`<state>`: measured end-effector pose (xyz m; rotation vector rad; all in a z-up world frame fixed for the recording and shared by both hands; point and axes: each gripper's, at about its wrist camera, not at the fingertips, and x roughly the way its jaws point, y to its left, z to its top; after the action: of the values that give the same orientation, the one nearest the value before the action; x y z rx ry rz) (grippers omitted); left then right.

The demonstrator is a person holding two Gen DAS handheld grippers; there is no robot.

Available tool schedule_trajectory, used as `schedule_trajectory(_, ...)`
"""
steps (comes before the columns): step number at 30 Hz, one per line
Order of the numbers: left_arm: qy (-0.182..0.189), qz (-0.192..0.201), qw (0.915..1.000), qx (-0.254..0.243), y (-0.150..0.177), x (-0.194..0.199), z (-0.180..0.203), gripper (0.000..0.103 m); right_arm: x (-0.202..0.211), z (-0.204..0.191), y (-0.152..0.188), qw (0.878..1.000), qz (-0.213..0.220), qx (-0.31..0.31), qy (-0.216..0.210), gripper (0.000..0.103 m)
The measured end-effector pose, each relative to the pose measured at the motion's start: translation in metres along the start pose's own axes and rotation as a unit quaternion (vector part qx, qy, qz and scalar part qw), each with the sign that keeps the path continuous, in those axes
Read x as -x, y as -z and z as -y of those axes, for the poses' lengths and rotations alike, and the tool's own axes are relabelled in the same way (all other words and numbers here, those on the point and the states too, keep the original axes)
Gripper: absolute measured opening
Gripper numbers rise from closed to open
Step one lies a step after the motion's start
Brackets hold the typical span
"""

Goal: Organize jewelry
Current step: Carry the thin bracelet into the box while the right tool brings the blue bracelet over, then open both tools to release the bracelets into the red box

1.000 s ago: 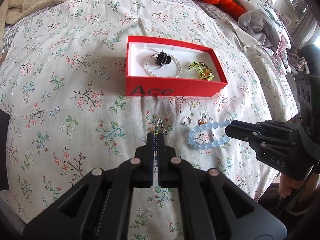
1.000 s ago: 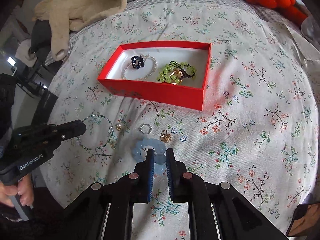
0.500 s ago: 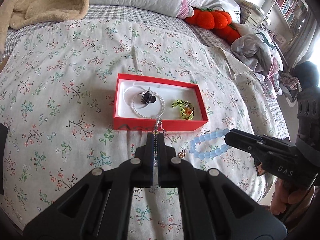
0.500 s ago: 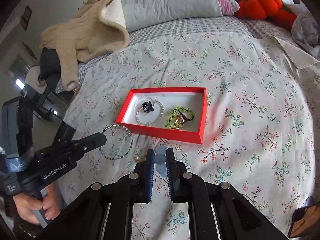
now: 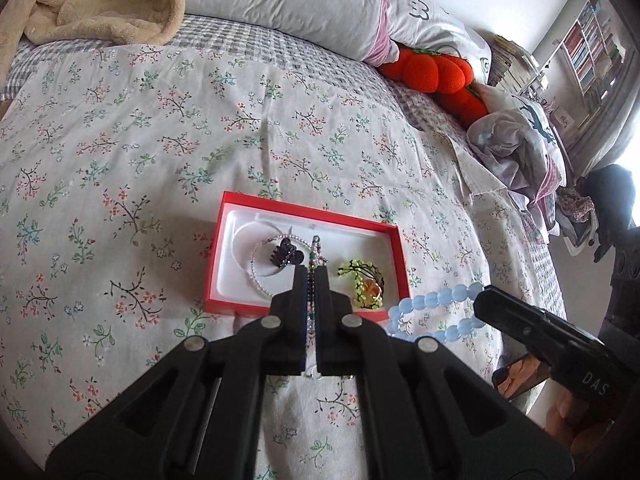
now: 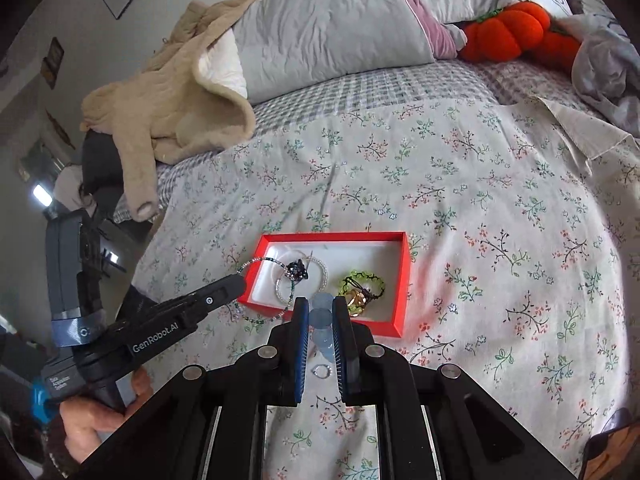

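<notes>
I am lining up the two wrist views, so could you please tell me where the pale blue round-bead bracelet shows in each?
Left wrist view: pale blue round-bead bracelet hangs lower right from the right claw.
Right wrist view: bottom centre, pinched between that claw's fingers.
Shared landmark: the red rectangular box with white lining.

Both wrist views look down the bed, sharing the red box (image 5: 308,264).

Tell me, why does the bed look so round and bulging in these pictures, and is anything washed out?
Both wrist views are fisheye, so the bedspread curves and black corners frame it; left view: window glare blows out the right edge; right view: the red box stays sharp.
</notes>
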<state>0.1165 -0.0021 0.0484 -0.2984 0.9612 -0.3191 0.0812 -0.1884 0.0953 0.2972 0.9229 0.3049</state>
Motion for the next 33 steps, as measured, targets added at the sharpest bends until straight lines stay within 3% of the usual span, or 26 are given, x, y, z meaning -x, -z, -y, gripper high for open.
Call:
schedule_trajectory(13,-0.051,0.003,0.9986,0.012,-0.008,-0.037,-0.018,0.003,-0.037,-0.006,-0.025,0.999,0.013,-0.022,-0.042,0.012)
schedule_trajectory(19,-0.065,0.001,0.9979,-0.006,-0.008,-0.039,-0.015,0.003,-0.066,0.01,-0.021,1.0,-0.016,-0.018,-0.004,0.012)
schedule_trajectory(28,-0.086,0.008,0.9958,-0.032,-0.007,-0.036,-0.009,0.004,-0.07,0.033,-0.017,0.999,-0.021,-0.027,0.035,0.013)
schedule_trajectory(33,-0.094,0.009,0.9939,-0.057,-0.004,-0.027,0.0,0.026,-0.06,0.038,-0.018,0.999,-0.021,-0.033,0.031,0.015)
